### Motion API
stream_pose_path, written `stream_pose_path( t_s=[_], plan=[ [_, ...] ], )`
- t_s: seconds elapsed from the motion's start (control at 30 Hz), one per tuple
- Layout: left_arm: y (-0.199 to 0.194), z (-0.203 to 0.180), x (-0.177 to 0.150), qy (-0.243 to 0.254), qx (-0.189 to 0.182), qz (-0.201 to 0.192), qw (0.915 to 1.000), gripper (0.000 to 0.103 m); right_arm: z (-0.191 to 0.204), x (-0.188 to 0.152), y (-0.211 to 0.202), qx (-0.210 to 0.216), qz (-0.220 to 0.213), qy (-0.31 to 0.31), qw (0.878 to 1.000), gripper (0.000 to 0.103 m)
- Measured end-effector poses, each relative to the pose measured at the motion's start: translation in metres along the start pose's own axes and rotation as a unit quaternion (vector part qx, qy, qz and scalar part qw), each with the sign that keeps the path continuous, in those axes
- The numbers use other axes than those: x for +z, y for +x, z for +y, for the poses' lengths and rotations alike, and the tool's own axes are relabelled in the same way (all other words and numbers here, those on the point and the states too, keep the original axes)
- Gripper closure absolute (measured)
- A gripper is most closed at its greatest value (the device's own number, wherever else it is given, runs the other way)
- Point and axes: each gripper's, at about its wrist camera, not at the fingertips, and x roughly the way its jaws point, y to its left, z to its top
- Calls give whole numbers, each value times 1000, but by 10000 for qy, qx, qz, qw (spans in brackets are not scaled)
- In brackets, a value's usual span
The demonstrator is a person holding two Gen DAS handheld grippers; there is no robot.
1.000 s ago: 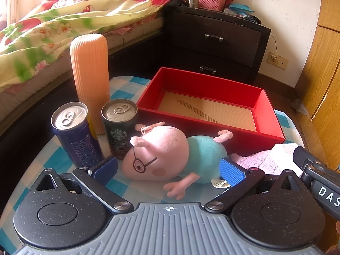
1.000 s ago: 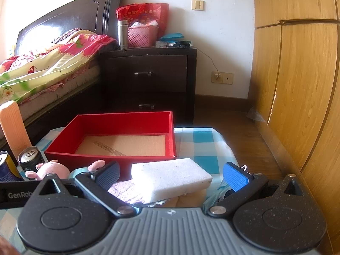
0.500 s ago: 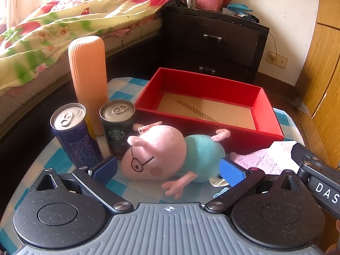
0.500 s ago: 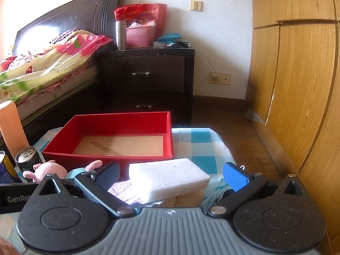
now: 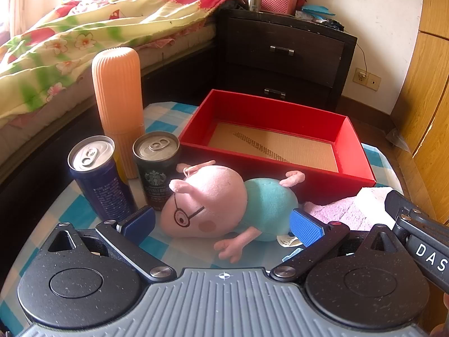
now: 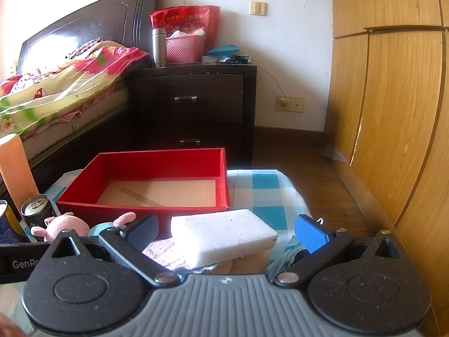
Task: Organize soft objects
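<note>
A pink pig plush toy (image 5: 221, 202) in a teal shirt lies on its side on the checked tablecloth, in front of an empty red box (image 5: 275, 143). My left gripper (image 5: 221, 223) is open, its blue pads on either side of the plush, not touching it. A white sponge block (image 6: 221, 236) rests on a lilac towel (image 6: 165, 250); my right gripper (image 6: 226, 230) is open around the sponge. The towel (image 5: 342, 210) and plush (image 6: 64, 224) show in both views. The red box (image 6: 157, 179) stands behind the sponge.
Two drink cans (image 5: 96, 179) (image 5: 157, 165) and a tall orange ribbed container (image 5: 119, 106) stand left of the plush. A bed (image 5: 84, 36), dark nightstand (image 6: 193, 104) and wooden wardrobe (image 6: 393, 112) surround the small table. A blue cloth scrap (image 6: 283, 255) lies under my right gripper.
My left gripper has lowered and moved slightly closer to the plush. My right gripper has shifted a little, with the sponge still between its open pads.
</note>
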Motion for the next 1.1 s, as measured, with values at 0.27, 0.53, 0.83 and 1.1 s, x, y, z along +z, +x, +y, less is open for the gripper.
stream_pose_path(
  t_s=[0.27,0.53,0.83,1.1],
  plan=[
    [0,0,0,-19,35,23,10000,6,1,-1,1,-7,21,12,10000,18],
    [1,-1,0,-4,57,29,10000,6,0,-2,1,-7,44,25,10000,18],
    [2,-1,-1,1,76,25,10000,6,0,-3,2,-5,46,22,10000,18],
    [2,-1,-1,2,84,37,10000,6,1,-4,2,-7,61,11,10000,18]
  ],
)
